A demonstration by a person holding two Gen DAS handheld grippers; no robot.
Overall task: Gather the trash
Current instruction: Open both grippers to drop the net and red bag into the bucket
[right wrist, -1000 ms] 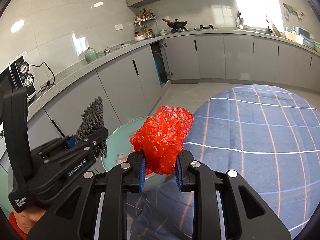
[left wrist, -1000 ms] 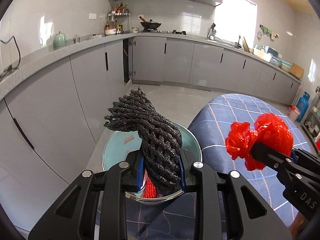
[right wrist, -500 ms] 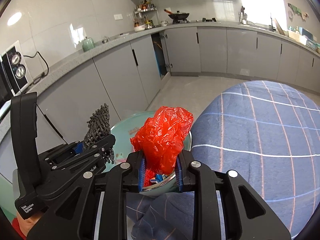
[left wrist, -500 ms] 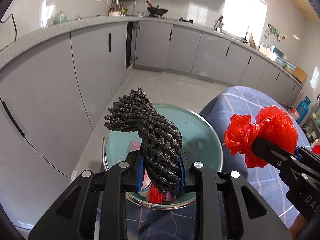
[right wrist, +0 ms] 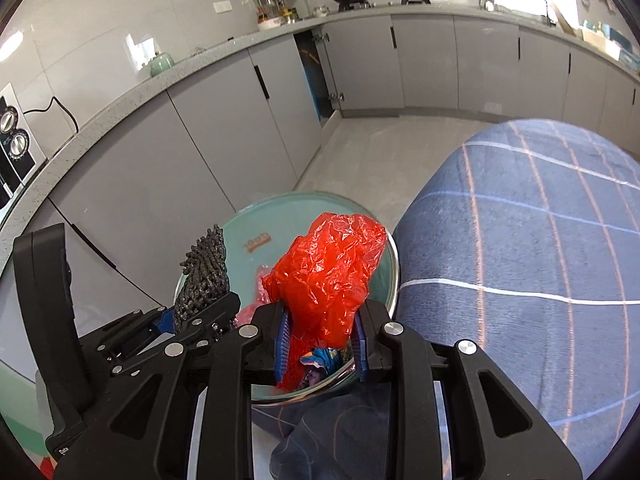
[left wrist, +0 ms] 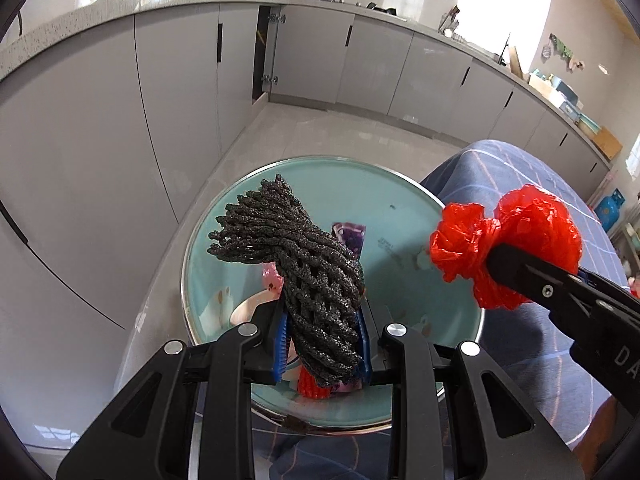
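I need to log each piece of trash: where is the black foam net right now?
The black foam net is clamped in the left gripper, over the teal bin, left of the red plastic bag.

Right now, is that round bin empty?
No. The bin already holds trash: a purple wrapper, pink scraps and a red piece lie inside it.

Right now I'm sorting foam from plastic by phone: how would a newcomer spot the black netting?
Find the round teal bin beside the table with the blue checked cloth. Two grippers hang over its mouth; the black foam netting is clamped in the left gripper. Unlike the glossy, crumpled red plastic bag in the right gripper, it is matt, dark, woven mesh.
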